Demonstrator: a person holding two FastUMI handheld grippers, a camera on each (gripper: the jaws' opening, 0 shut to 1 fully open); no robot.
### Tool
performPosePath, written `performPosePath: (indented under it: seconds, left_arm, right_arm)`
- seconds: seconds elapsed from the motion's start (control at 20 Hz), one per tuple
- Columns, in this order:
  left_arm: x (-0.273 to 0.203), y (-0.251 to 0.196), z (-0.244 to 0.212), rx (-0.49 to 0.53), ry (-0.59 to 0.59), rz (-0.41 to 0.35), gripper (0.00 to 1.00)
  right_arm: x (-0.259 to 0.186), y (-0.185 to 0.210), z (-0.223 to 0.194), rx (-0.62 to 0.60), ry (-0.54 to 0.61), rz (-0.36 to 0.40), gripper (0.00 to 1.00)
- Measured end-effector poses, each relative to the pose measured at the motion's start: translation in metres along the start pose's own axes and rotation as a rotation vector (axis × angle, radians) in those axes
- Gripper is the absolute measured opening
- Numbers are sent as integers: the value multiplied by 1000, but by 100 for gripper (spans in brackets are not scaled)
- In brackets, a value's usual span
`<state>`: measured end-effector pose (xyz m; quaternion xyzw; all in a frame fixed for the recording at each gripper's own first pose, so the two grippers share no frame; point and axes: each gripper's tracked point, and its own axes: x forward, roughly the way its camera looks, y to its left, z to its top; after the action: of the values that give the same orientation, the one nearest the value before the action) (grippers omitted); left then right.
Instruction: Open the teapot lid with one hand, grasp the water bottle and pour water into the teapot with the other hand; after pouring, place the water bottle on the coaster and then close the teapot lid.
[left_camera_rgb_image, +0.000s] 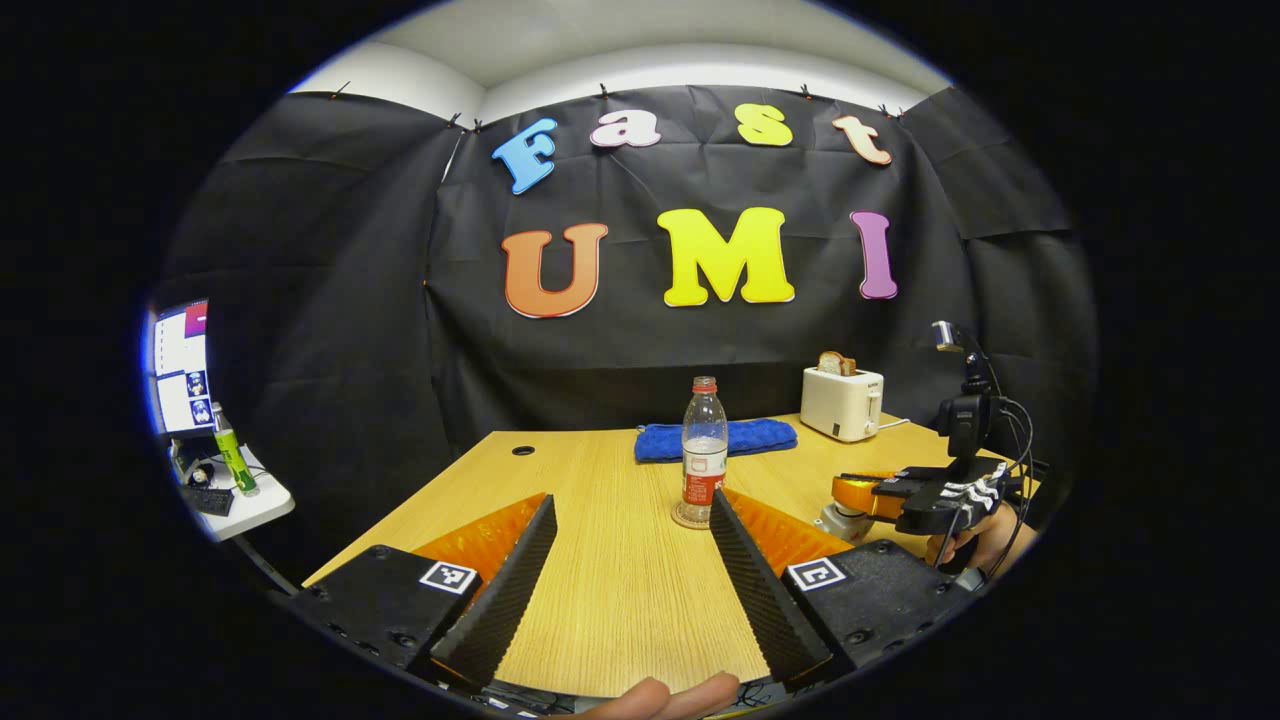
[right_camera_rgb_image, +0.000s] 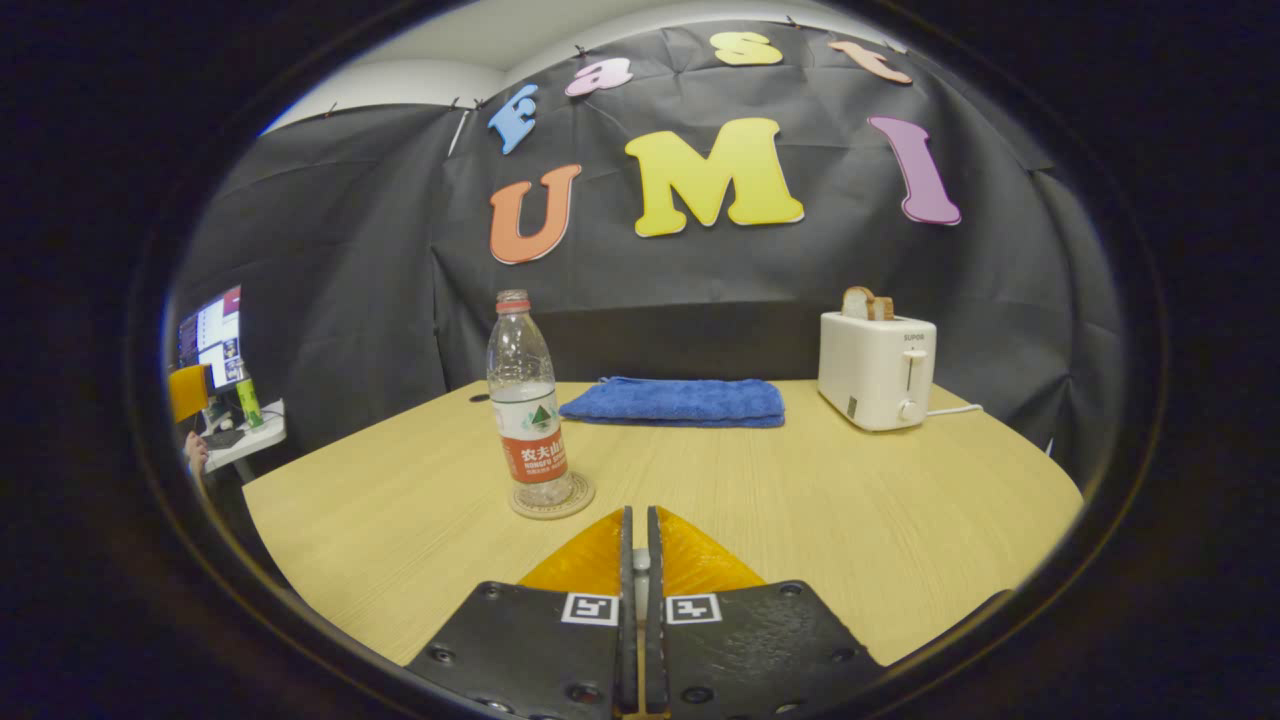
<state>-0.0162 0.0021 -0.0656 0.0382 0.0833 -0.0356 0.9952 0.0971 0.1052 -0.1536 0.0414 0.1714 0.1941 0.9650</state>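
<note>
Your left gripper (left_camera_rgb_image: 630, 560) is spread wide with the upright bottle (left_camera_rgb_image: 704, 455) on its coaster (left_camera_rgb_image: 690, 518) straight ahead, just past the right finger, while your right gripper (right_camera_rgb_image: 636, 560) is clenched, possibly on the lid, over something pale beside it.

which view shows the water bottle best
The right gripper view: the water bottle stands upright on its coaster, large, with neck, label and base all unblocked. In the left gripper view the bottle is farther off and smaller, with its base partly behind a finger.
</note>
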Motion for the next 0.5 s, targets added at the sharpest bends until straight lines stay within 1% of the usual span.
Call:
performPosePath:
  seconds: [0.05,0.15,0.35,0.4,0.45,0.5]
  left_arm:
    - [1,0,-2,0,5,0,97]
    - [4,2,-7,-1,19,4,97]
    - [6,6,-11,-32,38,8,97]
    - [7,7,-13,-36,40,9,97]
    - [7,8,-12,-37,39,11,97]
    - [6,7,-11,-38,37,9,97]
  right_arm:
    - [-1,-1,0,4,0,0,2]
    - [0,-4,1,7,-10,-14,6]
    - [-2,-8,4,35,-22,-20,9]
    - [-2,-8,4,39,-24,-20,15]
    - [-3,-8,5,40,-23,-22,15]
    - [-3,-10,5,39,-24,-24,13]
